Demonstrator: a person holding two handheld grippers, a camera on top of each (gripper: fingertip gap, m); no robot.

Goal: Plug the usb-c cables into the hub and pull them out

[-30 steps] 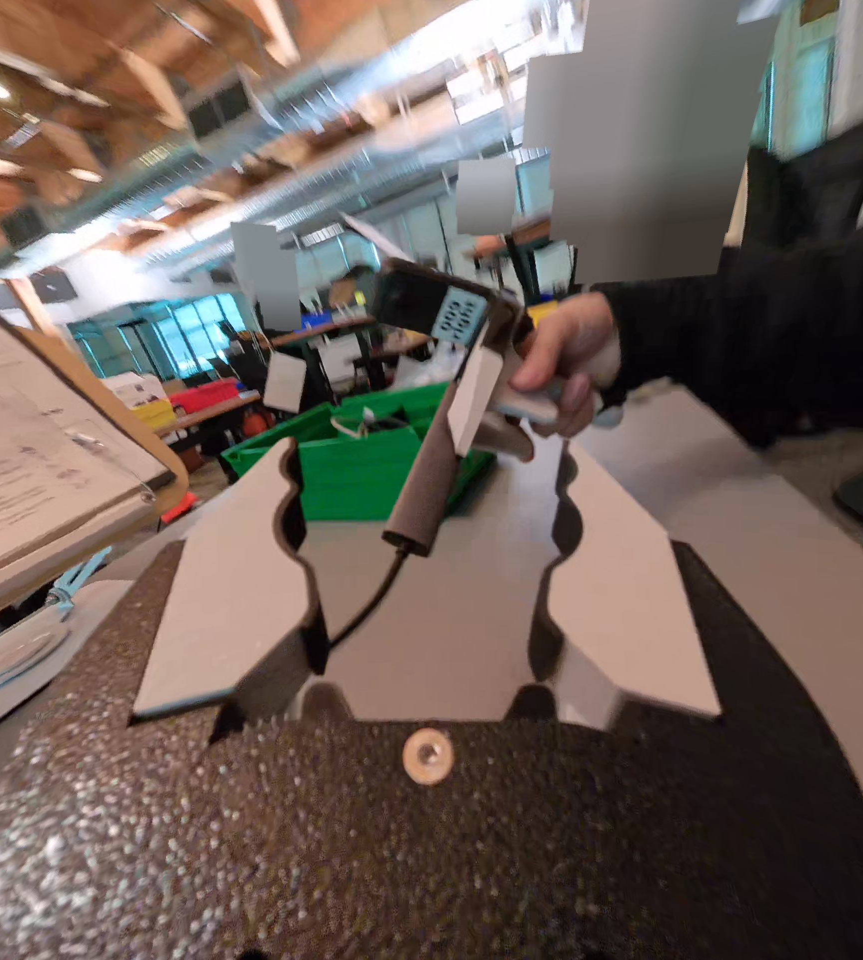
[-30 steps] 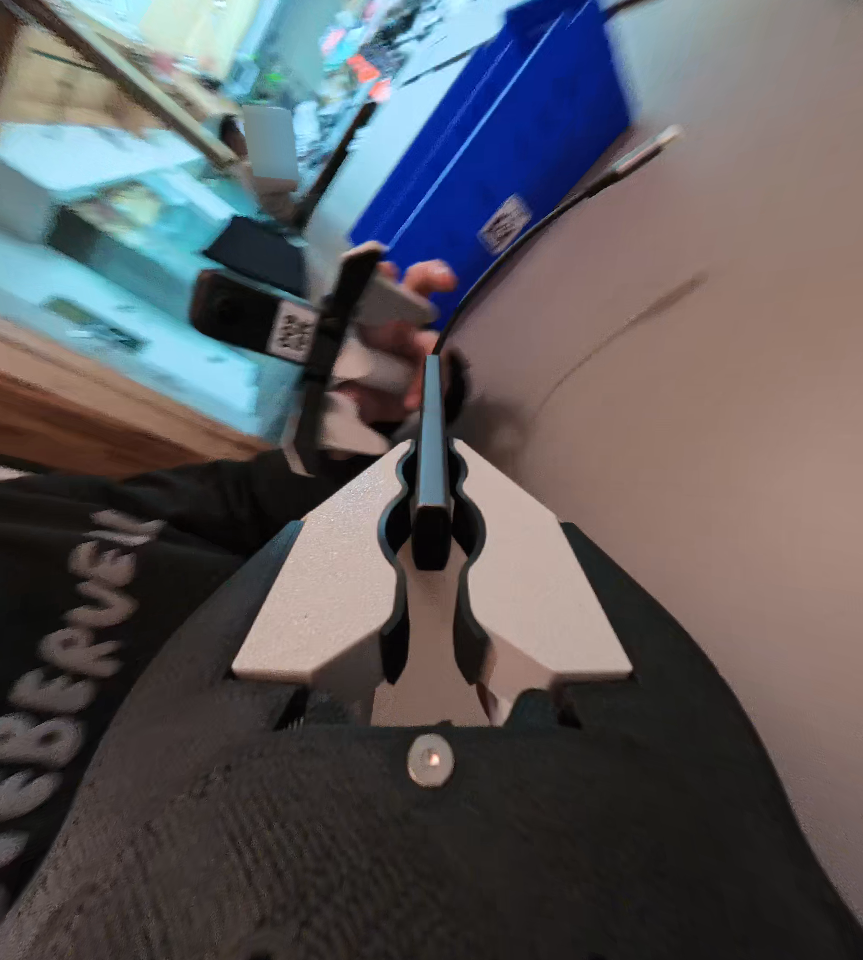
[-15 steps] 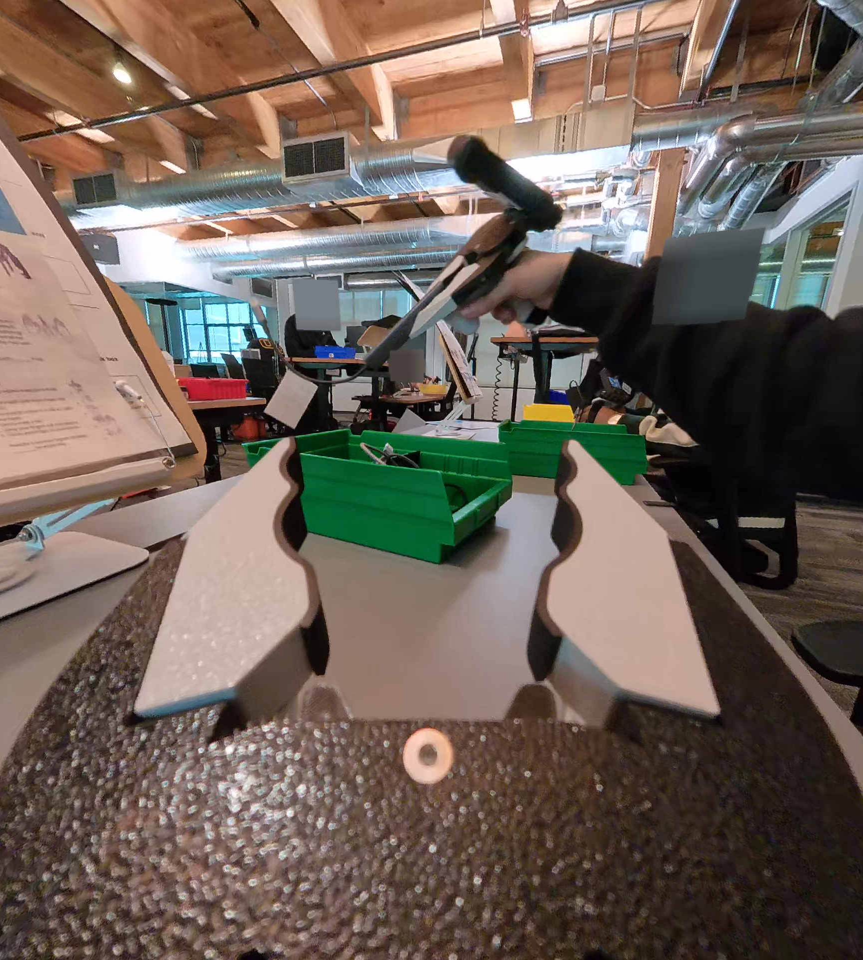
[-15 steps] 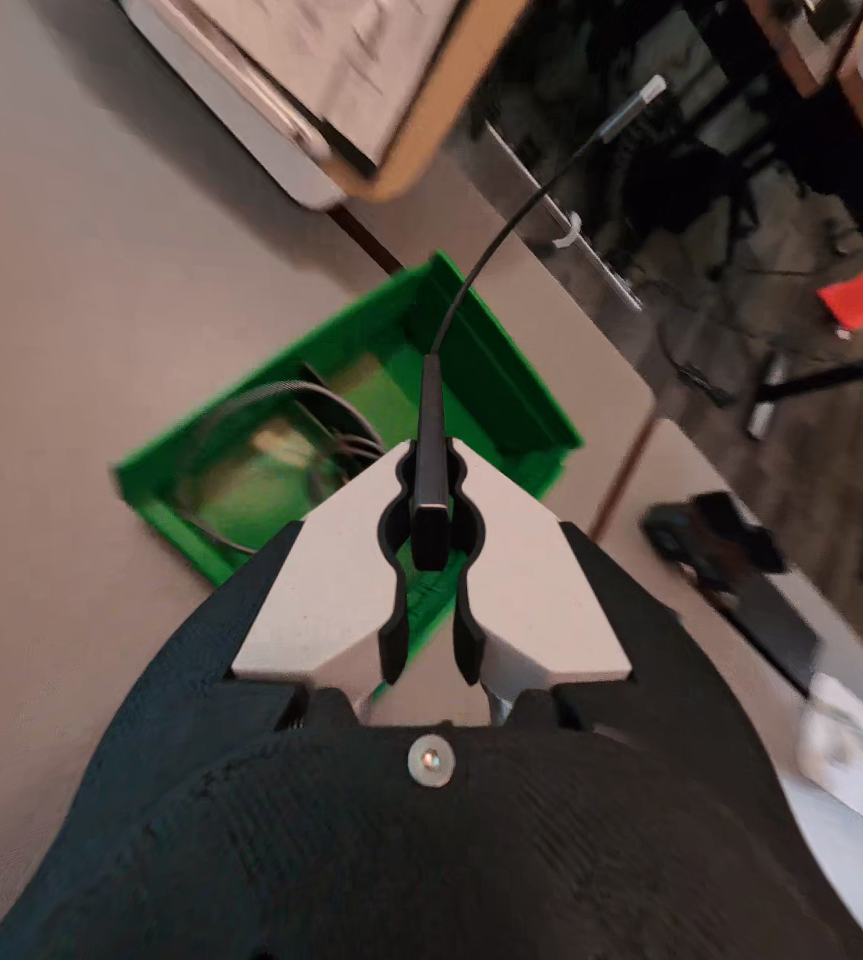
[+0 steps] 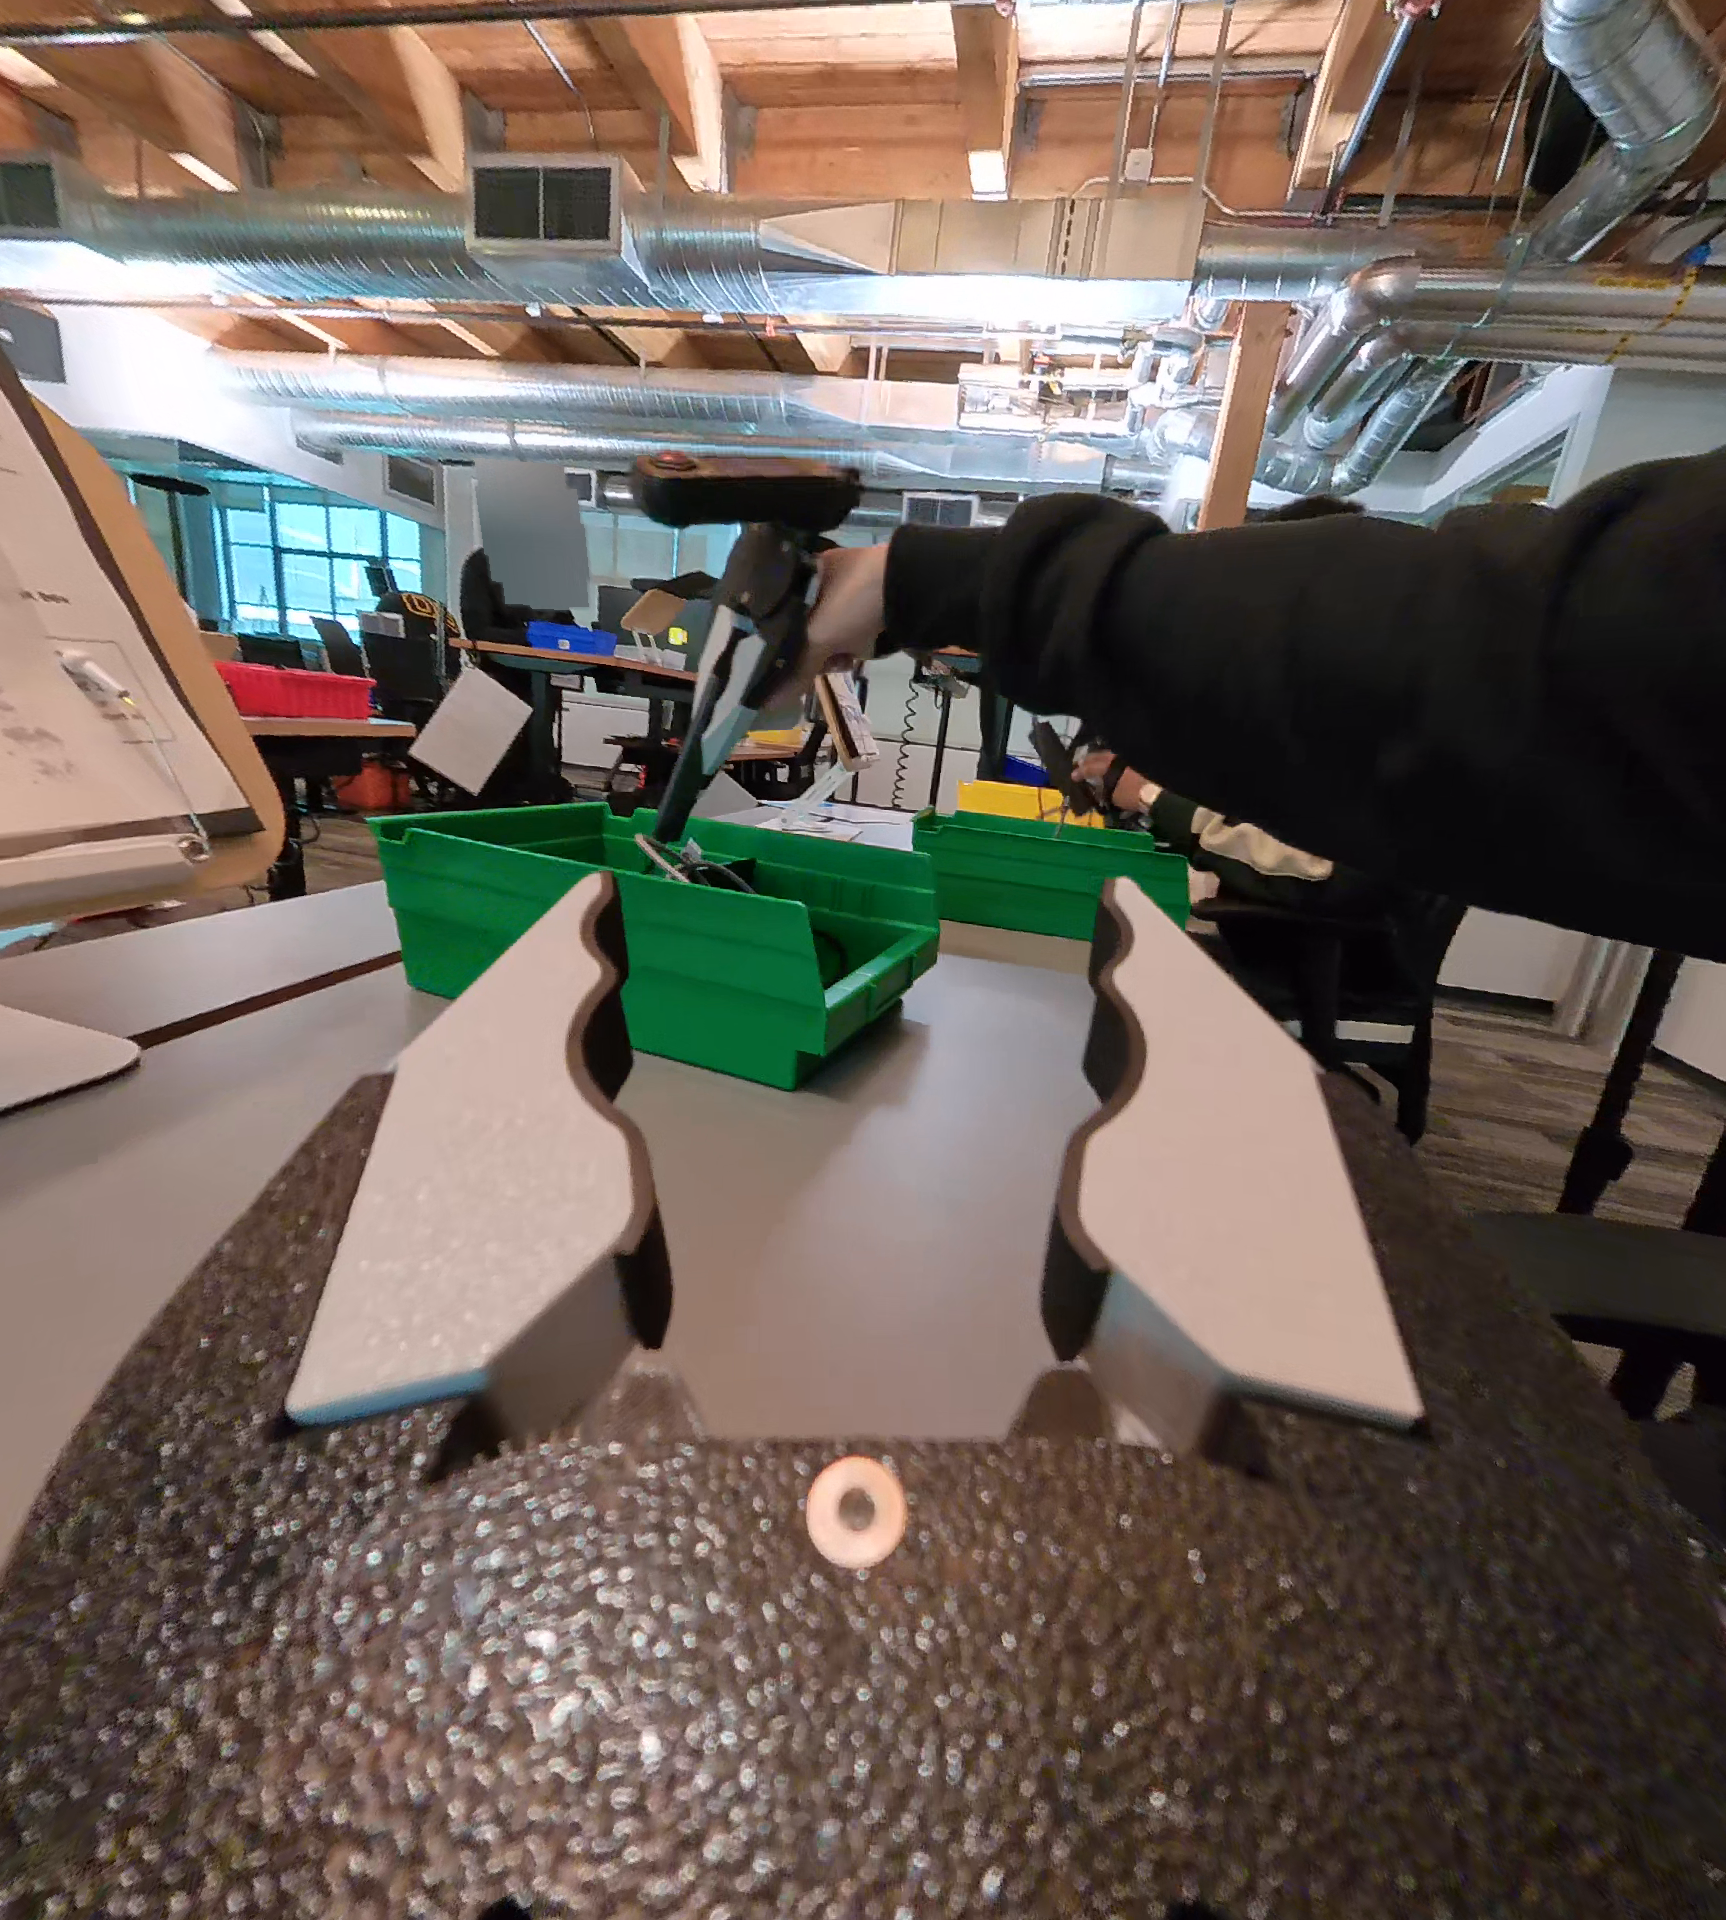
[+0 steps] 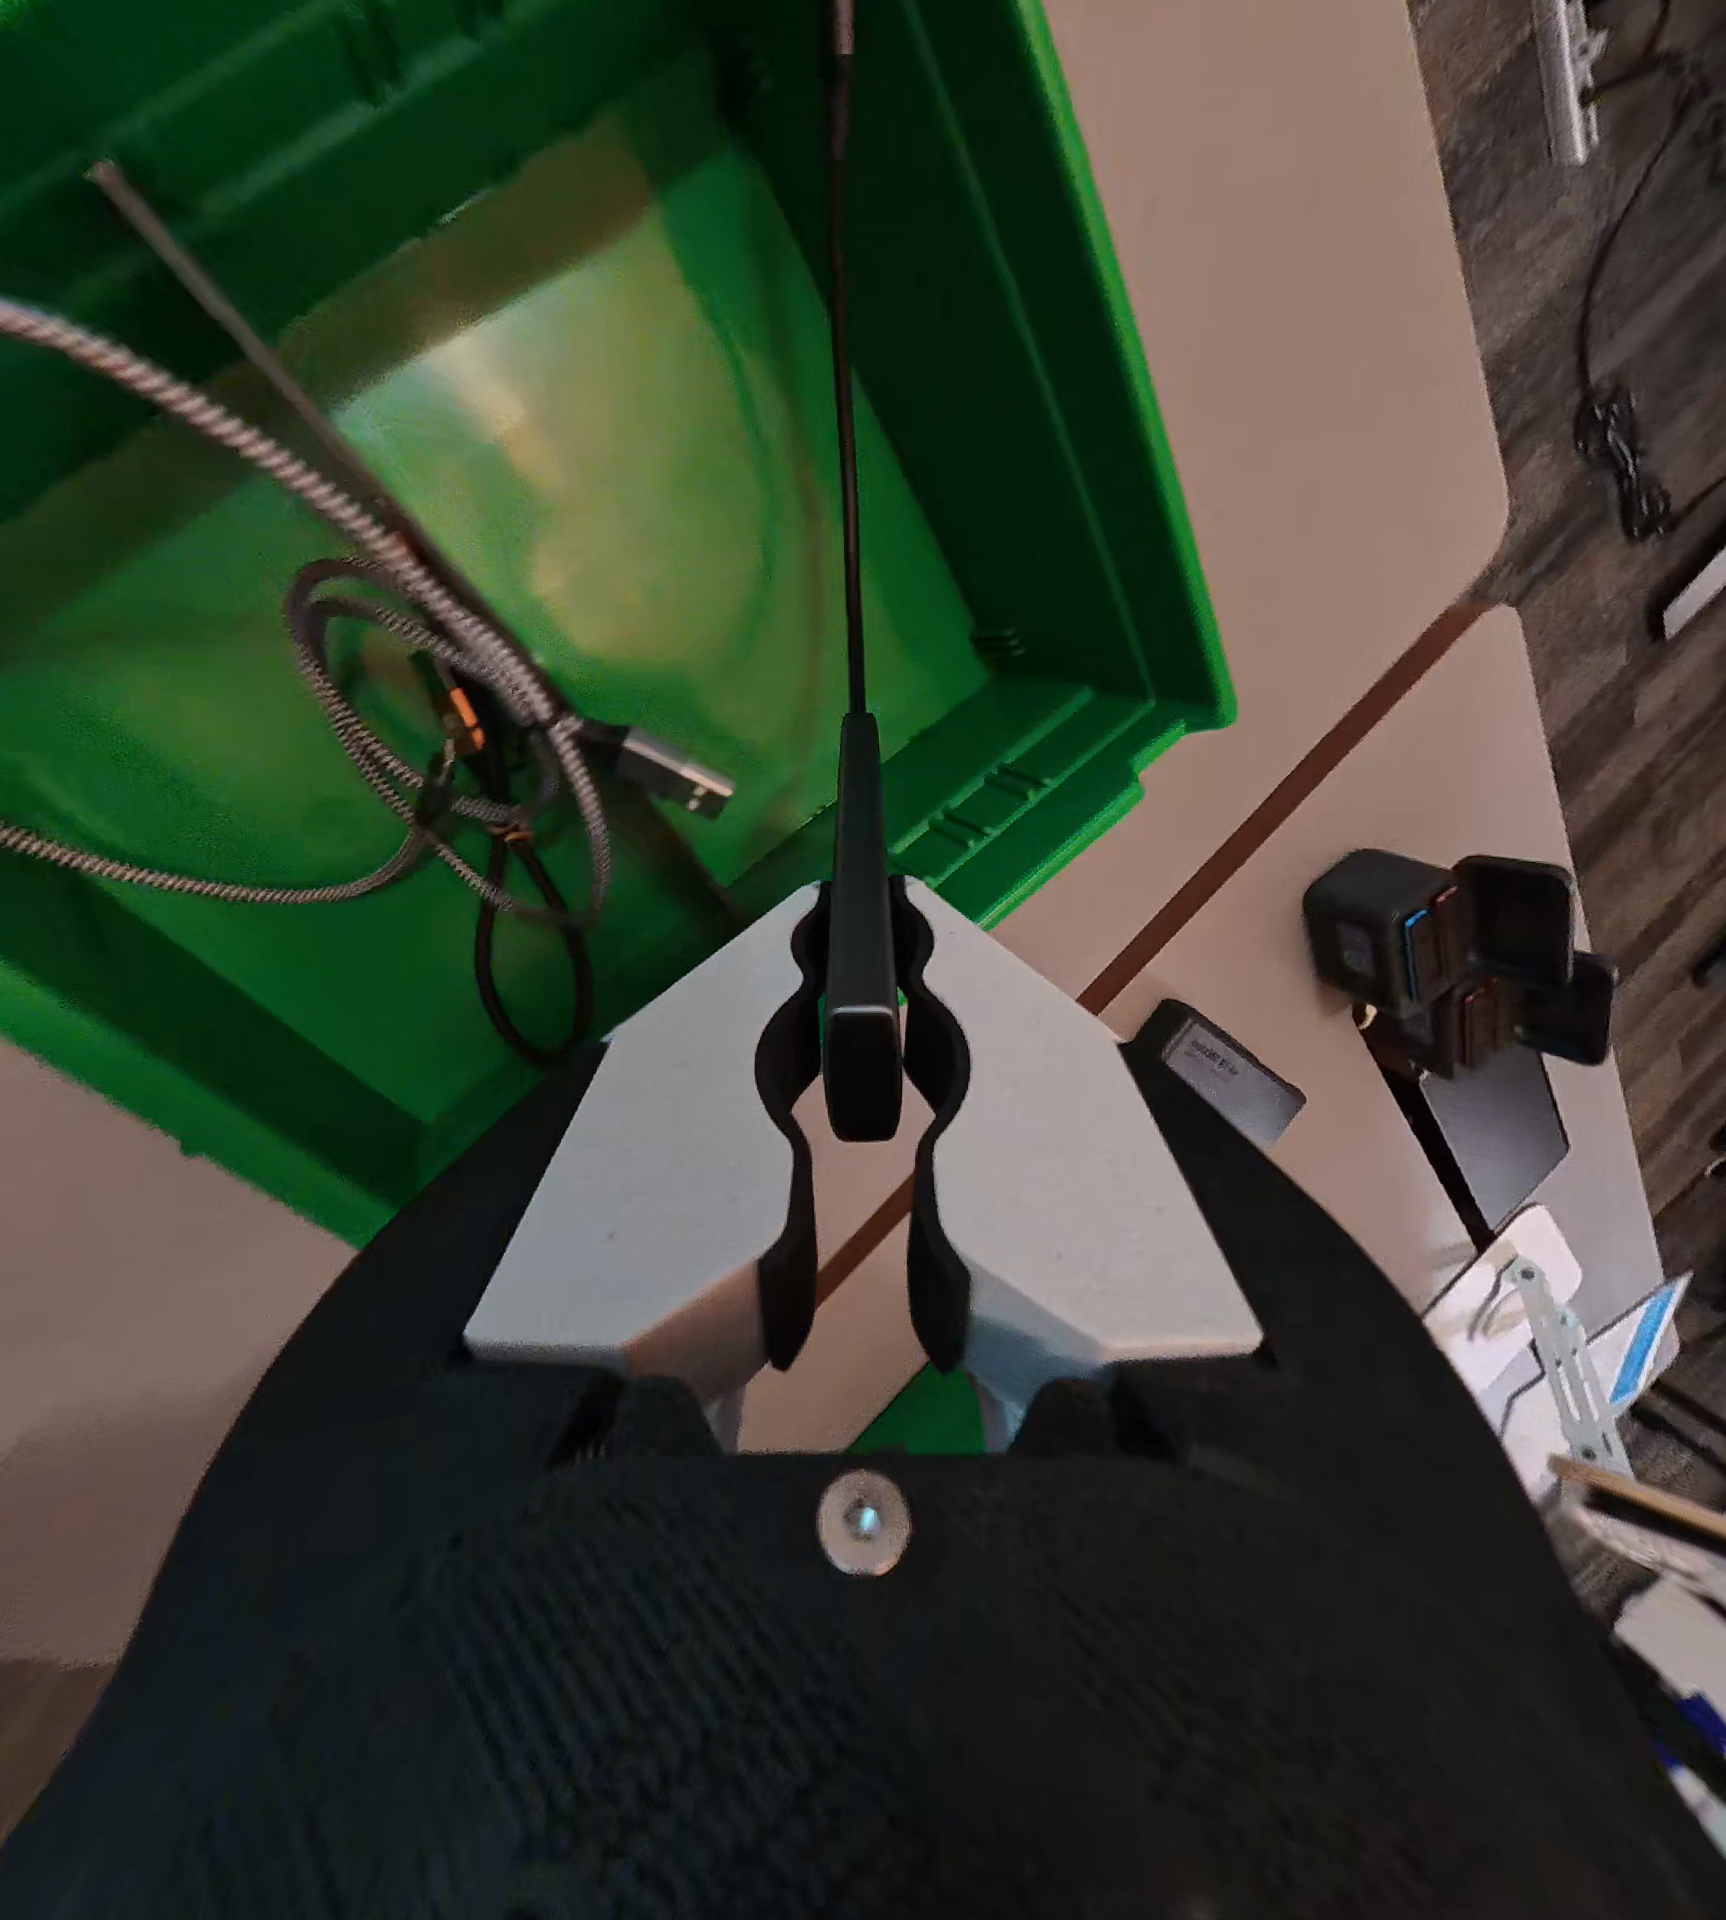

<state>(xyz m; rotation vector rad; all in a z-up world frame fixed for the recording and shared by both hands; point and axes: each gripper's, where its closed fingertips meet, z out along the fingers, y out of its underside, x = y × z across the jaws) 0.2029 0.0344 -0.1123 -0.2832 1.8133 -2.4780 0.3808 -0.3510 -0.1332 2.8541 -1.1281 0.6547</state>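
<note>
L fingers wide apart; R gripper over green bin.

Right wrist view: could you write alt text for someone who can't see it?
The right gripper is shut on a slim dark hub with a thin black cord, held above an open green bin that contains coiled braided cables. The bin sits on a beige table.

Cables lie coiled in the bin on the table, apparently before a second bin.
</note>
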